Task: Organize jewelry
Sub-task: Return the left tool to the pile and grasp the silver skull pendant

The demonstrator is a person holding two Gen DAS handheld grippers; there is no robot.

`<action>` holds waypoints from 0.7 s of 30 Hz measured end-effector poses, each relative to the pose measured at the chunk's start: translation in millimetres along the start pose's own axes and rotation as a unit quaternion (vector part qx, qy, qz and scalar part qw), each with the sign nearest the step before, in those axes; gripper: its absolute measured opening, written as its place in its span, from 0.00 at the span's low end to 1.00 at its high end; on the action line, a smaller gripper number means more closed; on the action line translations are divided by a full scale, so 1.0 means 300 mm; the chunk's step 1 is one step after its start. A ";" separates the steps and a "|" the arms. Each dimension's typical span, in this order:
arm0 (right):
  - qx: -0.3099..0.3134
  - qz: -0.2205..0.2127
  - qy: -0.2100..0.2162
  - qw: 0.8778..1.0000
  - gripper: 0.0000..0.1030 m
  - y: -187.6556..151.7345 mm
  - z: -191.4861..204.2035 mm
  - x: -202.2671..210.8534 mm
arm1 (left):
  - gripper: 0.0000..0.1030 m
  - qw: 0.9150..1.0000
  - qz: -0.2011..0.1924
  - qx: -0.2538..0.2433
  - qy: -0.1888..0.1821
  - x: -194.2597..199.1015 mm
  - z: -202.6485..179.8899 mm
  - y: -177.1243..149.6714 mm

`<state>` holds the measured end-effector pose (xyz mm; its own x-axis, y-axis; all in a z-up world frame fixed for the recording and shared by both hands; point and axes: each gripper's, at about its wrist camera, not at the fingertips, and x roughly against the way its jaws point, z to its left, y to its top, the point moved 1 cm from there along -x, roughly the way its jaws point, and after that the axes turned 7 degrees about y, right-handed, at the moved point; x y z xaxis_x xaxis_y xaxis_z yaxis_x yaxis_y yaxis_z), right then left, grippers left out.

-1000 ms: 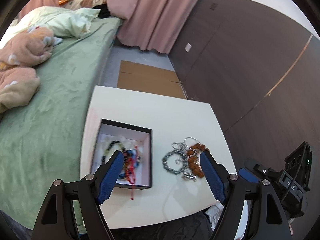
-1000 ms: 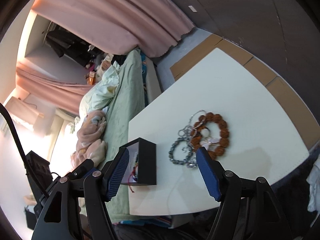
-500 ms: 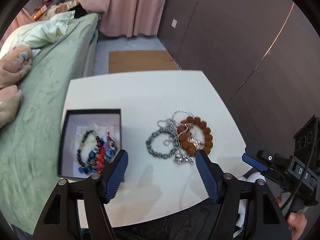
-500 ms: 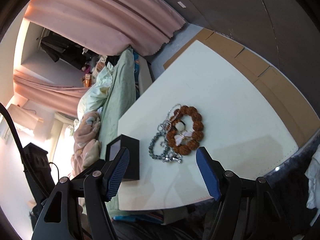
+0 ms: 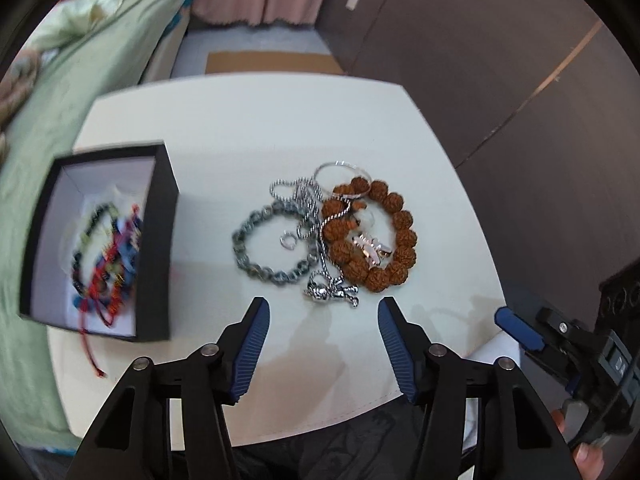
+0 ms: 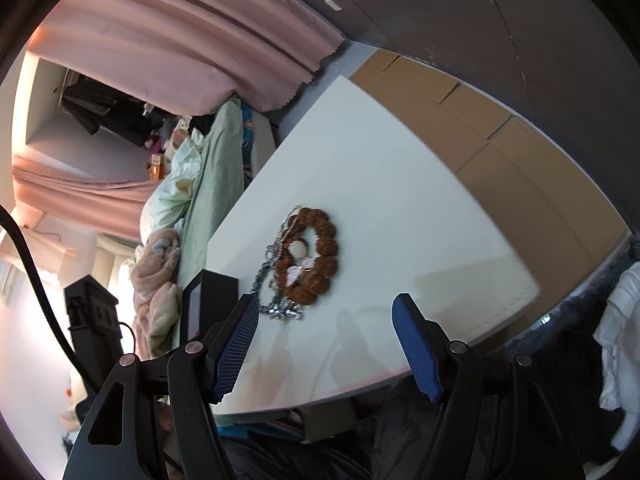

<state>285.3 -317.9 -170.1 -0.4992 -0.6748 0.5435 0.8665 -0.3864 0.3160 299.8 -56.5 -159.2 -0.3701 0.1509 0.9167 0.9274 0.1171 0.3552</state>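
The left hand-held gripper (image 5: 324, 316) had dropped toward the tangled jewelry pile (image 5: 328, 232) on the bench (image 5: 248, 128), jaws closing, nothing between them yet; the right hand-held gripper (image 6: 326, 312) hung released.

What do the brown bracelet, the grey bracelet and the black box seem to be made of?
Brown bracelet: probably dried seeds or carved wood; the beads look matte, rough and wrinkled. Grey bracelet: possibly metal or stone; its grey beads have a dull sheen and seem patterned. Black box: likely cardboard, with thin, flat, matte black walls and a pale lining.
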 end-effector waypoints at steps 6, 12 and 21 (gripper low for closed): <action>-0.008 -0.001 -0.003 1.000 0.68 0.006 -0.030 0.015 | 0.43 0.997 0.033 0.065 -0.019 -0.057 -0.005 -0.007; -0.011 -0.003 -0.007 1.000 0.68 0.009 -0.050 0.039 | 0.41 0.994 0.029 0.099 -0.020 -0.080 -0.012 0.004; -0.019 -0.012 -0.008 1.000 0.68 0.020 -0.080 0.075 | 0.29 0.993 0.034 0.114 0.018 -0.130 -0.022 0.022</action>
<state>279.5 -350.4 -174.6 -0.5194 -0.6550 0.5487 0.8537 -0.4263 0.2992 320.7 -68.0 -191.5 -0.3006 0.1311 0.9447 0.9128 0.3268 0.2451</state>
